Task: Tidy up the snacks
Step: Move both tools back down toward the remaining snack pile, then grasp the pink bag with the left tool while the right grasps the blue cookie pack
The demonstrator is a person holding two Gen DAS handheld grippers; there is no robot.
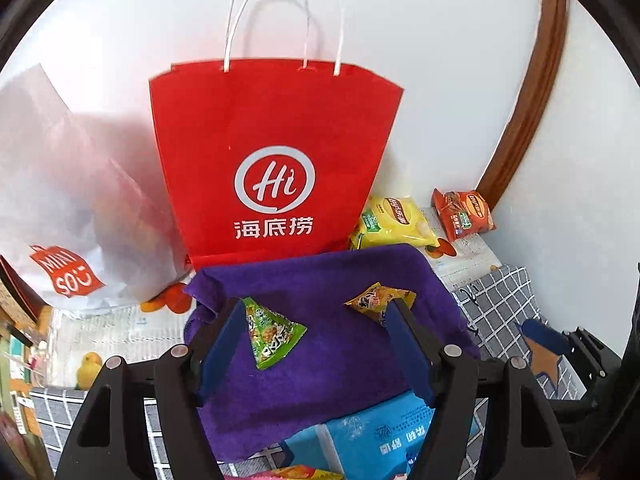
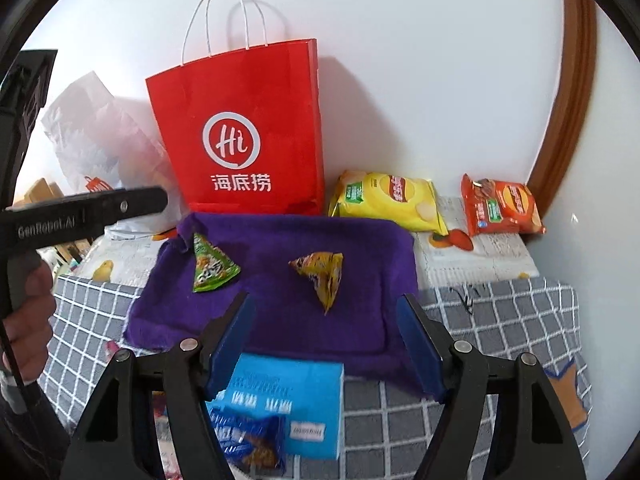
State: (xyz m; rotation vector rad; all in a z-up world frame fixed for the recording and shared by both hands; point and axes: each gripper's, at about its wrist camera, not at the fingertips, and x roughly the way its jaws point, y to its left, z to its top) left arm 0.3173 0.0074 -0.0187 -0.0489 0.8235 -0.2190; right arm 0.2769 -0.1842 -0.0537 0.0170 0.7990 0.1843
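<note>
My left claw (image 1: pixel 316 316) and right claw (image 2: pixel 326 322) are both open and hold nothing, and the green snack (image 1: pixel 270 334) lies on the purple cloth (image 1: pixel 320 276), nearest my left claw, its pointy end facing away.

Red bag (image 2: pixel 240 120): matt paper, creased, with twisted white paper-cord handles. White bag (image 1: pixel 60 184) beside it: thin, crinkled, translucent. Purple cloth (image 2: pixel 280 300): thick, fuzzy nap, matt. Green triangular packet (image 2: pixel 210 266) and yellow triangular packet (image 2: pixel 320 276): glossy crinkled film. Yellow chip bag (image 2: pixel 390 200) and orange chip bag (image 2: pixel 502 208) at table's far edge: shiny foil-like film. Checked tablecloth (image 2: pixel 500 320): woven, matt. Blue box (image 2: pixel 288 404): smooth card. Gripper fingers (image 2: pixel 420 344): matt black plastic, blue pads.
</note>
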